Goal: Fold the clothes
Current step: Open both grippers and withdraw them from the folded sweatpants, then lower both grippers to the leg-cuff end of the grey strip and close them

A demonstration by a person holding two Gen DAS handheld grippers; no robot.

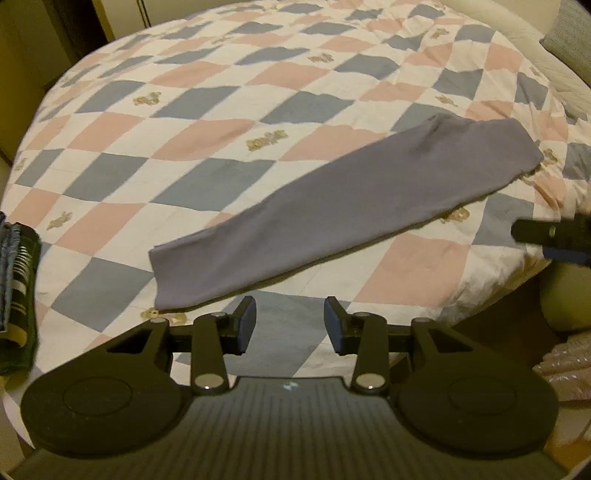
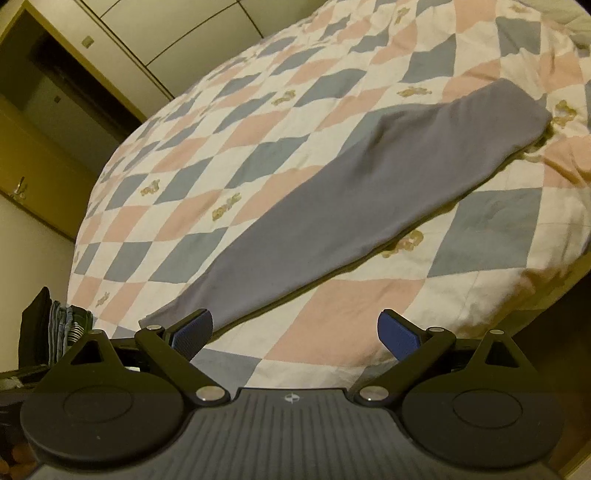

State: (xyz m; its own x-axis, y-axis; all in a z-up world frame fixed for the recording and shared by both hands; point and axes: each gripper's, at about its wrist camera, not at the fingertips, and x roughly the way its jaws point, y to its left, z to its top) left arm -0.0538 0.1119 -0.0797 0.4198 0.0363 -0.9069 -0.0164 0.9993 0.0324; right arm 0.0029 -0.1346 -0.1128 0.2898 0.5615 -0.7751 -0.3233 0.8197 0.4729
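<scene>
Left wrist view, far left edge: stack of folded clothes on the bed, denim and a dark striped piece visible. Right wrist view shows the same stack edge-on, low at left, partly behind the gripper body.

Left hand-held gripper: jaws moderately apart, nothing between them, hovering at the near edge of the bed over the checked quilt.

Centre: grey-blue garment, folded into a long narrow band, lies flat and diagonal on the quilt, near end low left, far end up right. Its near corner sits just ahead of the left fingers, apart from them.

Right hand-held gripper: jaws wide apart, empty. In its own view the garment passes just behind its left finger; contact cannot be told.

Only the left view shows the right gripper from outside, at the bed's right edge. Only the right view shows a dark doorway and wardrobe panels.
</scene>
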